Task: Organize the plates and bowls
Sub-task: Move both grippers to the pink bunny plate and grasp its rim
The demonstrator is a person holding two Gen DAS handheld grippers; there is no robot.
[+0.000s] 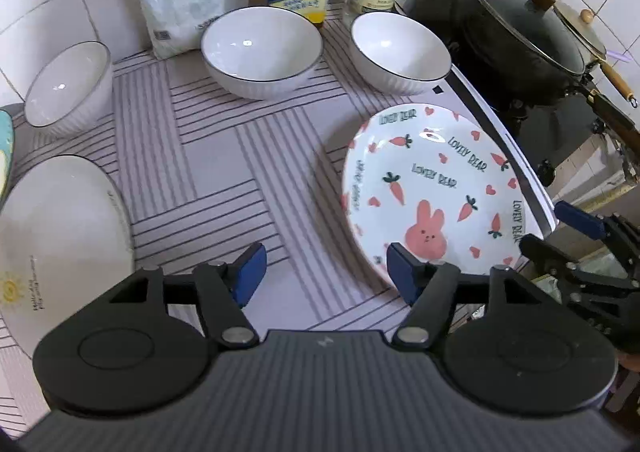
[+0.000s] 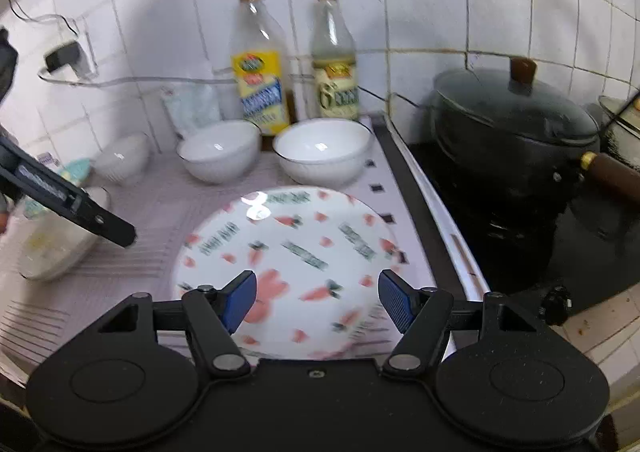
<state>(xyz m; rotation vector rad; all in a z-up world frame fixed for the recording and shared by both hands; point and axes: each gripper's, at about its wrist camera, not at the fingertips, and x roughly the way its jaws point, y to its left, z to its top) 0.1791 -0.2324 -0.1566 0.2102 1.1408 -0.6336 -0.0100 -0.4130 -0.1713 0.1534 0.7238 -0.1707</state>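
A glossy round carrot-print plate (image 2: 286, 272) is framed by the spread-fingered right gripper (image 2: 317, 302); the left gripper (image 1: 326, 272) is likewise held agape over the striped mat (image 1: 224, 180).

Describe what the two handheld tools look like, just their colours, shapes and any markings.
Both look alike. The left tool has two matte black linkage arms with silver pivot rivets, round black discs at either side, and blue ribbed pads on the fingertips. Its grey body is ridged, with a small pale mark at the centre. The right tool matches, though its body looks black with a centre screw. No cables or sleeves show.
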